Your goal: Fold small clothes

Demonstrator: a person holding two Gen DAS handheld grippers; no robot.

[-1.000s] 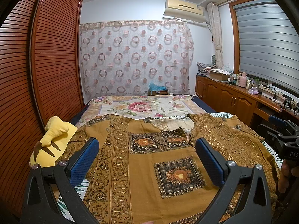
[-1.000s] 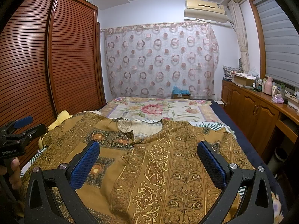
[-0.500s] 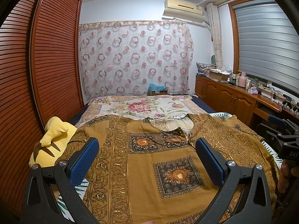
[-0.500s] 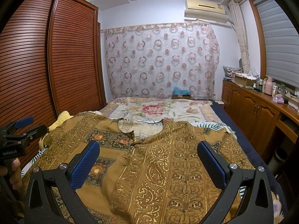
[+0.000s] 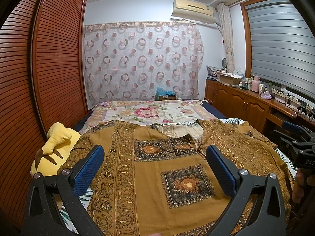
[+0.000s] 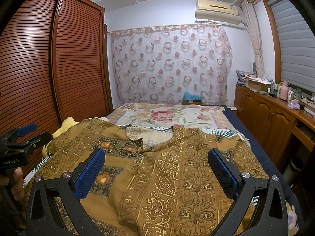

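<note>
On the bed (image 5: 214,112), over a floral bedspread (image 5: 149,112), a mustard patterned garment (image 5: 157,169) lies spread flat, neckline away from the cameras. Beside its left edge sits a yellow plush toy (image 5: 53,151), touching the wooden wardrobe (image 5: 49,68). Along the right runs a cluttered desk (image 6: 285,110). Left hand-held gripper (image 5: 155,167) and right hand-held gripper (image 6: 156,169) both hover above the cloth, jaws wide apart, holding nothing.
</note>
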